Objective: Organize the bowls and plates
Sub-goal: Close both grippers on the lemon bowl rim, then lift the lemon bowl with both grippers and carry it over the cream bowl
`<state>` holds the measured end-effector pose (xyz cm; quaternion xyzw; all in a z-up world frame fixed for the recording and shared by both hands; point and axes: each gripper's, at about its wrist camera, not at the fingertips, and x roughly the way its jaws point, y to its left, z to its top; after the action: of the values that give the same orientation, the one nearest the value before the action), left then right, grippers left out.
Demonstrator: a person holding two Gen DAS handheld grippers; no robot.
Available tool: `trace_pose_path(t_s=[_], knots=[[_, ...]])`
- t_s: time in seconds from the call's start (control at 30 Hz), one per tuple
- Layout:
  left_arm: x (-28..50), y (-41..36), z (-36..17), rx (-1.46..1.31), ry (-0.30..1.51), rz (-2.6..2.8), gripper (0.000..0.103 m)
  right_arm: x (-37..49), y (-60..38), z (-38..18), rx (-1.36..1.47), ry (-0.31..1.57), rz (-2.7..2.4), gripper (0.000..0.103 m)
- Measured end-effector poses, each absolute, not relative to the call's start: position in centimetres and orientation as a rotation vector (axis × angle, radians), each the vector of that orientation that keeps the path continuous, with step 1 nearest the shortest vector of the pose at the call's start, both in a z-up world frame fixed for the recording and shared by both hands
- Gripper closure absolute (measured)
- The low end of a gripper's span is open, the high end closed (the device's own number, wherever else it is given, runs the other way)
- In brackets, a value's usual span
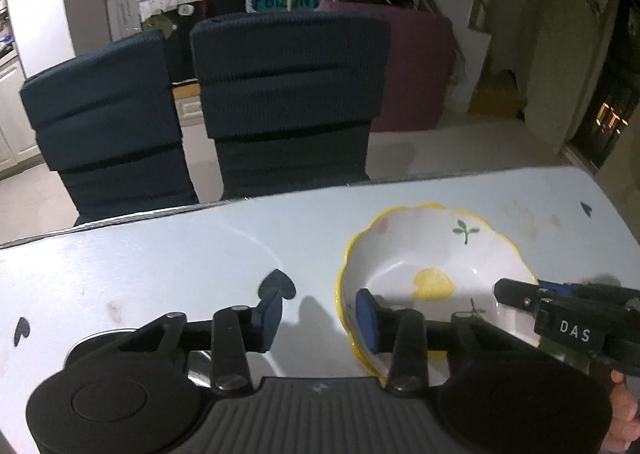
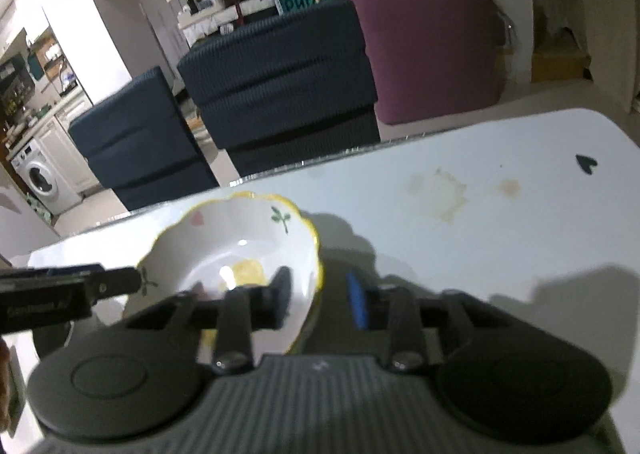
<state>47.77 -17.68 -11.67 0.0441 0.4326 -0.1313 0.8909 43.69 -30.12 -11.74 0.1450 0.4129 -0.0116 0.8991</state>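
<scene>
Bowl (image 1: 436,274) rim between spread fingers of left gripper (image 1: 320,318), right gripper (image 2: 320,294); washing machine (image 2: 40,178) only in right view.

The right gripper (image 2: 320,300) straddles the bowl (image 2: 236,250) rim (fingers (image 2: 358,304) spread) on the table (image 2: 480,222).

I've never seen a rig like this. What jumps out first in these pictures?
A white bowl with a wavy yellow rim and a painted lemon sits on the pale table. Both grippers straddle its rim with open jaws: the left gripper over the left edge, the right gripper over the right edge. Two dark blue chairs stand behind the table, with a purple sofa further back.
</scene>
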Motion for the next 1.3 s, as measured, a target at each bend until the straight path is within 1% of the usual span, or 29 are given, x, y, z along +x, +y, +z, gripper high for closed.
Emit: trace_pose_path(t_s=[0.07, 0.13, 0.17, 0.2, 0.43, 0.47, 0.5, 0.53, 0.57, 0.7, 0.97, 1.1, 1.3], knots=[[48.0, -17.9, -12.1, 0.096, 0.916, -0.297, 0.062, 43.9, -29.6, -11.8, 0.277, 0.865, -0.032, 0.079], [48.1, -18.1, -12.4, 0.104, 0.931, -0.306, 0.065, 43.8, -29.3, -11.9, 0.265, 0.876, -0.031, 0.08], [48.1, -18.2, -12.6, 0.109, 0.937, -0.307, 0.069, 43.8, -29.2, -11.9, 0.264, 0.877, -0.034, 0.08], [48.2, -18.4, -12.8, 0.113, 0.944, -0.307, 0.071, 43.8, -29.2, -11.8, 0.265, 0.879, -0.036, 0.08], [48.3, -18.3, -13.5, 0.059, 0.949, -0.316, 0.071, 44.3, -29.6, -12.0, 0.313, 0.879, -0.05, 0.081], [48.4, -18.3, -13.5, 0.049, 0.95, -0.317, 0.076, 44.3, -29.7, -12.0, 0.33, 0.875, -0.052, 0.081], [48.4, -18.3, -13.5, 0.036, 0.952, -0.323, 0.084, 44.3, -30.0, -12.1, 0.35, 0.871, -0.051, 0.083], [48.5, -18.3, -13.4, 0.018, 0.958, -0.328, 0.086, 44.1, -30.2, -12.1, 0.371, 0.869, -0.043, 0.088], [48.4, -18.4, -13.4, 0.013, 0.959, -0.319, 0.086, 44.1, -30.2, -12.1, 0.378, 0.868, -0.039, 0.09], [48.1, -18.4, -13.4, 0.007, 0.949, -0.318, 0.09, 43.9, -29.5, -11.9, 0.338, 0.863, -0.059, 0.09], [45.8, -18.0, -11.7, -0.039, 0.904, -0.305, 0.091, 43.3, -29.6, -11.1, 0.347, 0.87, -0.077, 0.09], [43.9, -17.2, -9.9, -0.054, 0.88, -0.301, 0.091, 42.1, -29.0, -9.3, 0.323, 0.847, -0.069, 0.091], [39.8, -15.4, -6.7, -0.101, 0.855, -0.286, 0.091, 39.2, -28.7, -6.8, 0.359, 0.83, -0.037, 0.091]])
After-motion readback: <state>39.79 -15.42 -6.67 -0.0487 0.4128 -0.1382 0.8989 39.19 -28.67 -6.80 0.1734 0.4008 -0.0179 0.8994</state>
